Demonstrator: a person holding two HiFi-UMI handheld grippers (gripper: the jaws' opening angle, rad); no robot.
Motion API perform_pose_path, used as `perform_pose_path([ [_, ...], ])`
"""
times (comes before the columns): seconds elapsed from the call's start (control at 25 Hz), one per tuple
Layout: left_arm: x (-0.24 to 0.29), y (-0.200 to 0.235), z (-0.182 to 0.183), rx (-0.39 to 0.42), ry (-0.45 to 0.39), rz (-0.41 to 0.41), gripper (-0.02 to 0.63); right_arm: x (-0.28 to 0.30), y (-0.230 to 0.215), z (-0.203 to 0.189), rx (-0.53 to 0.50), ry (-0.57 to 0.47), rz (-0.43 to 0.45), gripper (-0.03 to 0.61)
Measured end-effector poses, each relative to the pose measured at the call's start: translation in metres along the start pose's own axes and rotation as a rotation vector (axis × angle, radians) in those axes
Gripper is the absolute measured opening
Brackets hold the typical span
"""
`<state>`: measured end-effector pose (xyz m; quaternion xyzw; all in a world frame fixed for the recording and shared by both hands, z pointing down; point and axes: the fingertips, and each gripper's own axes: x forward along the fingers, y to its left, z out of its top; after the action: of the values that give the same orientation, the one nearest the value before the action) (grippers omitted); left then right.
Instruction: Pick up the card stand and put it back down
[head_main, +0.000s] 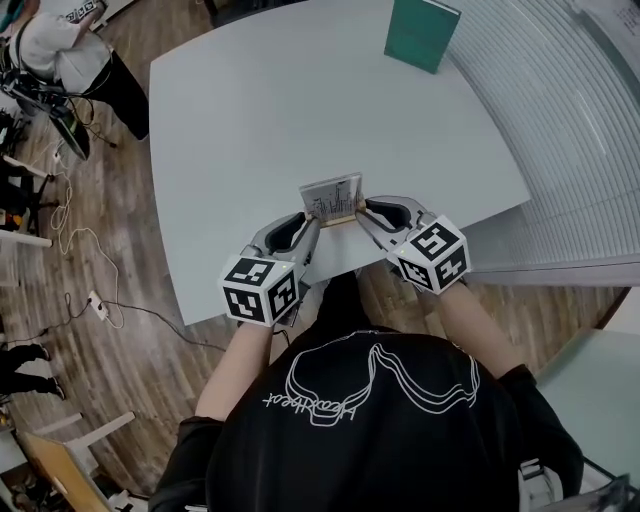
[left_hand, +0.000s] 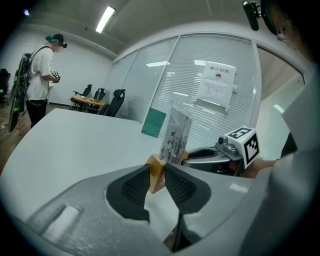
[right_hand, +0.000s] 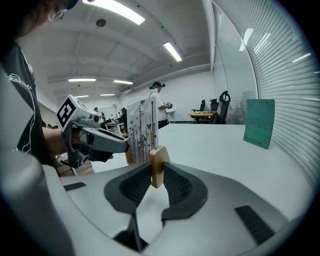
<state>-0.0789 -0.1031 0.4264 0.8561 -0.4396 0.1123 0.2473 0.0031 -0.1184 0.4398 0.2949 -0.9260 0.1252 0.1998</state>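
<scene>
Currently, the card stand (head_main: 333, 200), a wooden base bearing a printed card, is held over the white table (head_main: 250, 120). Its ends are clamped in the narrowly parted jaws of the left gripper (head_main: 312, 222) and the right gripper (head_main: 365, 214).

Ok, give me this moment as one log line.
phase: hold | card stand: upright, over table edge | left gripper: shut on wooden base, left end | right gripper: shut on right end

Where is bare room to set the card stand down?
Bare: the wide stretch of table between the card stand and the teal board, and the whole left side. Crowded: only the near edge, where left gripper and right gripper clamp the stand.
</scene>
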Motion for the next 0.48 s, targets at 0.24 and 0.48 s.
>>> perform_pose_path([
  [0.24, -0.029, -0.020, 0.004, 0.010, -0.011, -0.002, 0.098, -0.023, 0.025, 0.009, -0.006, -0.007, 0.004, 0.083],
  [0.48, -0.045, -0.046, 0.002, 0.035, -0.021, -0.012, 0.098, -0.049, 0.038, 0.011, -0.025, -0.040, -0.005, 0.083],
])
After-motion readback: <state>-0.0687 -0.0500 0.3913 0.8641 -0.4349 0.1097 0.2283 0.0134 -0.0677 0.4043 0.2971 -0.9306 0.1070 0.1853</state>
